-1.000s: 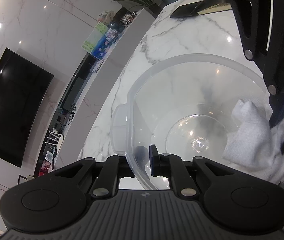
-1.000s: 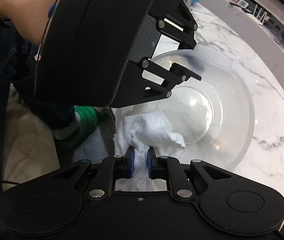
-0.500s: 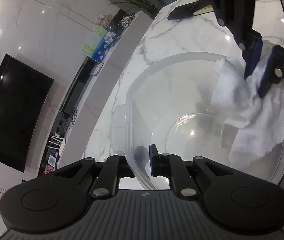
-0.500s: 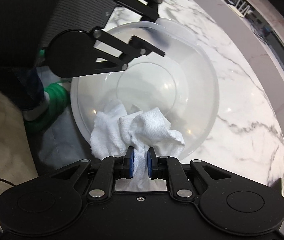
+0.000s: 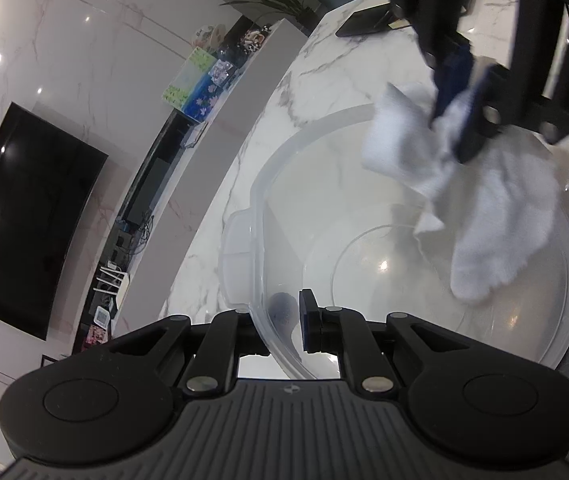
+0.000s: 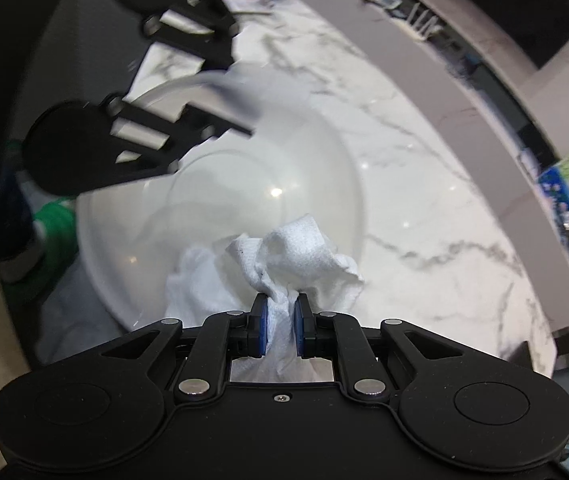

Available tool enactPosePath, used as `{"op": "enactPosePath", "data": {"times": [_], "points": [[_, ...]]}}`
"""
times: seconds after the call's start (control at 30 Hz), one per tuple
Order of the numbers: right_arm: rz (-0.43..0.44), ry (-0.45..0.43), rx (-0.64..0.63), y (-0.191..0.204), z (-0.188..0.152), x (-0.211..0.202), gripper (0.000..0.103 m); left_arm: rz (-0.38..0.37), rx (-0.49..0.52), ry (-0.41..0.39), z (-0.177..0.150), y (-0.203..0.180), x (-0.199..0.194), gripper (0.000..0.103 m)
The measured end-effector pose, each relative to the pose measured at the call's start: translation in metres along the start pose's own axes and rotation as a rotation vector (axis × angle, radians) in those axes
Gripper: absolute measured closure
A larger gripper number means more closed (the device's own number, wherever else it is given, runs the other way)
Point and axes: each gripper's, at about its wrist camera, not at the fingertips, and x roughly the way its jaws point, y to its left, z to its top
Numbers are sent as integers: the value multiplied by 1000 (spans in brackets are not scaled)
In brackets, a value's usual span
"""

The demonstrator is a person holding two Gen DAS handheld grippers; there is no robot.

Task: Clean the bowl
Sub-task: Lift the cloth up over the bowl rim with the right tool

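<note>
Two grippers engaged | left gripper (image 5: 284,320) pinches bowl (image 5: 424,248) rim, lower centre | right gripper (image 6: 280,320) clamps white cloth (image 6: 296,256) | step: wiping inside | next: press cloth to wall, sweep round.

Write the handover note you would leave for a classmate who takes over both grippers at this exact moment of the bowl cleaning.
Left gripper: shut on the rim of the clear bowl, one finger inside the wall, one outside, steadying it.
Right gripper: shut on the white cloth, which hangs over the bowl's rim on that gripper's side and partly drapes inside.
The bowl sits on the marble counter.
Done: bowl secured, cloth in hand and at the bowl.
Left: wipe the inside wall and the bottom; whether any dirt remains cannot be told through the clear plastic.
</note>
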Motion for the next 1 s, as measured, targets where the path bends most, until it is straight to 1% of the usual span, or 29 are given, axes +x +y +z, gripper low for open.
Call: {"op": "enactPosePath", "data": {"times": [0.07,0.2,0.33,0.47,0.6,0.8,0.9,1.0], "points": [[-27,-19,7,0,2,1,92,-17,-26,13,0,3,2,92],[-68,-54,18,0,4,8,92,-77,-104,44,-3,12,9,92],[-85,-82,18,-6,8,13,92,-127,-159,61,-8,18,13,91],[-83,-125,22,-8,15,14,93,-198,-210,72,-12,22,15,91],[-52,-161,44,-10,21,17,93,-238,-241,77,-19,24,13,91],[30,-212,115,-14,28,12,93,-266,-278,89,-24,30,15,91],[76,-232,163,-19,30,8,93,-281,-318,104,-24,33,20,91],[83,-238,192,-22,31,8,93,-289,-371,128,-23,37,27,92]]}}
